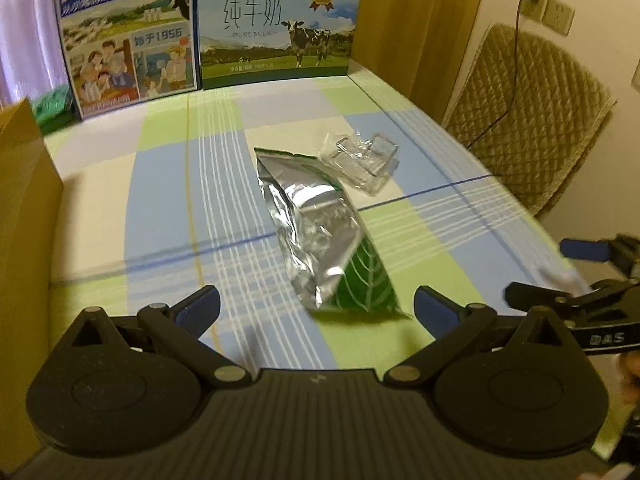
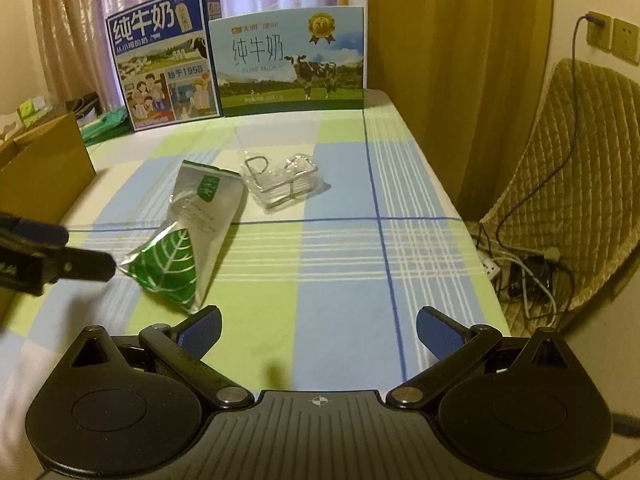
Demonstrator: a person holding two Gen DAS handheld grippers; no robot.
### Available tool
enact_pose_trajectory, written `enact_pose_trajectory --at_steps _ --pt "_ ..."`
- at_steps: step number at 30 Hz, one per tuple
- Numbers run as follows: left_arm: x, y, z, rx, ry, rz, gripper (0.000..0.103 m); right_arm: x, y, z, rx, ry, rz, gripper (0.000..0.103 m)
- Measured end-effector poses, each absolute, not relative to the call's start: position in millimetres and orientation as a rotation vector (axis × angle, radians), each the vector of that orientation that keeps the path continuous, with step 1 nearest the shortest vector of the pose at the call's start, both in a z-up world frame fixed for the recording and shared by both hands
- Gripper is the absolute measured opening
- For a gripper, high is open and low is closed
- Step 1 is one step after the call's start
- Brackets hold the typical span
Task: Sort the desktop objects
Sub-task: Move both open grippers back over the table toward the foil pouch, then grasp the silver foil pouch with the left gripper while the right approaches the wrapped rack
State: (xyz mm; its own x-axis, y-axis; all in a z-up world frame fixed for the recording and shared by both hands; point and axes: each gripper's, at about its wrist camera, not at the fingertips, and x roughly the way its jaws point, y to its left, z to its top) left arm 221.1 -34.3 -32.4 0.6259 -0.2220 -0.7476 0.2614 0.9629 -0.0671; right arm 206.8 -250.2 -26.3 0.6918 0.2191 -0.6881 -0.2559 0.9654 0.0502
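Left gripper point(image 1: 316, 308): jaws spread wide, holding nothing.
Right gripper point(image 2: 318, 326): jaws released, holding nothing.
Silver foil pouch with green leaf print point(image 1: 320, 236): flat mid-table.
Clear crinkled plastic packet point(image 1: 360, 158): just beside the pouch; contents unclear.
Brown cardboard box point(image 2: 44, 164): left edge, interior hidden.

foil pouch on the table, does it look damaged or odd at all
The foil pouch lies flat and skewed across the plaid tablecloth, crumpled and dented, its top edge looking opened. Nothing seems spilled.
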Motion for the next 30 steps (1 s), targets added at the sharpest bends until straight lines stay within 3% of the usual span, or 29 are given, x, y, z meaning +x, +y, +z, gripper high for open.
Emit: enact_pose_trajectory --at_steps 11,17,25,30 --pt "289.2 -49.4 -56.2 -0.022 0.913 -0.300 0.101 240.6 -245.9 -41.9 -0.129 0.769 0.303 0.101" --pt "325.7 -54.3 -72.5 -0.023 1.038 -0.304 0.099 262.0 -236.7 -43.5 -0.172 0.759 0.332 0.101" --pt "345.6 -63.0 -82.9 0.049 1.108 -0.306 0.084 285.5 -226.9 -51.6 -0.218 0.757 0.345 0.101" --pt "346.3 -51.2 -75.1 0.041 1.104 -0.339 0.057 294.9 -222.9 -55.5 -0.226 0.751 0.362 0.101"
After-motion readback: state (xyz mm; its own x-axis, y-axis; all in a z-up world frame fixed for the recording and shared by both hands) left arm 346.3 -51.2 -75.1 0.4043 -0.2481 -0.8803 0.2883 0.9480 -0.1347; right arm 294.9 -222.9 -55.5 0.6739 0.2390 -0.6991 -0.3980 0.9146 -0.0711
